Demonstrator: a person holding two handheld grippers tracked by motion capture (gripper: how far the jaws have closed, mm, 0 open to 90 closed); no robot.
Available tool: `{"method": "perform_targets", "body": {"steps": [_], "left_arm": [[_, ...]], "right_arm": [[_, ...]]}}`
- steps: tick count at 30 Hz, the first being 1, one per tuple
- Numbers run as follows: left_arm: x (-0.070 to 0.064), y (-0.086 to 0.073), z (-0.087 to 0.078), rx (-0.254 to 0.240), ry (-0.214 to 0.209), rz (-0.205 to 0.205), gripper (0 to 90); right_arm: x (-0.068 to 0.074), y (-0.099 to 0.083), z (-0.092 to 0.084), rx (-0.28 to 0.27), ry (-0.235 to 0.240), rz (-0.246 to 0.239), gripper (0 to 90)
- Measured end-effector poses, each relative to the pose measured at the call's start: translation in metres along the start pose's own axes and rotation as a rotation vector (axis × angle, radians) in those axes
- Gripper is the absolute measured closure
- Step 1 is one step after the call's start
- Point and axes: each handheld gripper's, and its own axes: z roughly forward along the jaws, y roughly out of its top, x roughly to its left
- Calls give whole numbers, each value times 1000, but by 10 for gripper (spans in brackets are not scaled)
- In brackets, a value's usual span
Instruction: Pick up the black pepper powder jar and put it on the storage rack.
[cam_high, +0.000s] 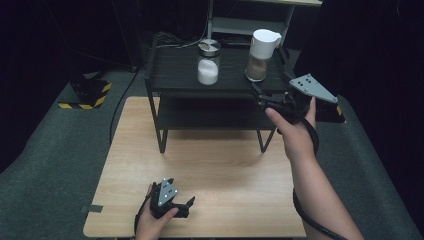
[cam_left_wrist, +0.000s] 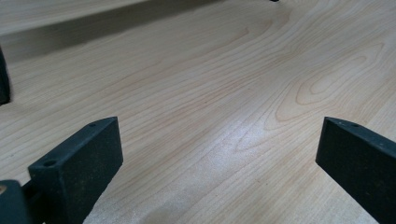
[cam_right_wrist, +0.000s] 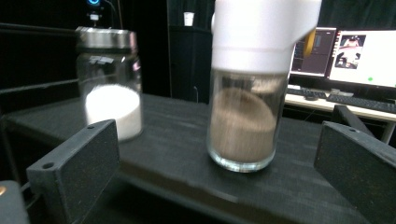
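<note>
Two jars stand on the top of a black shelf (cam_high: 175, 65) at the back of the wooden table (cam_high: 225, 170). One is glass with a metal lid and white powder (cam_high: 208, 62) (cam_right_wrist: 109, 88). The other has a white cap and brown powder (cam_high: 259, 55) (cam_right_wrist: 247, 107). My right gripper (cam_high: 270, 82) (cam_right_wrist: 217, 144) is open at the shelf's front right corner, its jaws spread wide on either side of the brown jar and a little short of it. My left gripper (cam_high: 180, 192) (cam_left_wrist: 219, 140) rests open on the table near its front edge, with nothing between its jaws.
The shelf has a lower tier (cam_high: 210, 112) and thin legs standing on the table. A light metal rack (cam_high: 250, 22) stands behind it. Dark carpet surrounds the table, with a yellow-and-black striped object (cam_high: 87, 92) at the left. Monitors (cam_right_wrist: 364, 56) glow beyond the shelf.
</note>
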Motion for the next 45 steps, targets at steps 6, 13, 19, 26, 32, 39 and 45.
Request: {"method": "perform_targets", "body": {"steps": [6,13,19,26,32,39,45], "left_arm": [[-1,0,0,-1,2,0,9],[-2,0,0,-1,4,15,9],[-3,0,0,1,4,23,8],[-4,0,0,-1,4,30,9],[-6,-1,-1,-7,6,42,8],[-6,-2,-1,-10,9,48,8],[-7,-2,-1,-11,11,48,8]], "right_arm": [[0,-17,-16,1,23,-20,2],[2,-37,-33,2,57,-37,2],[6,-57,-49,4,87,-53,2],[9,-80,-65,9,108,-65,2],[10,-105,-78,27,117,-56,2],[11,-142,-94,69,116,-53,2],[11,-168,-103,119,112,-51,2]]}}
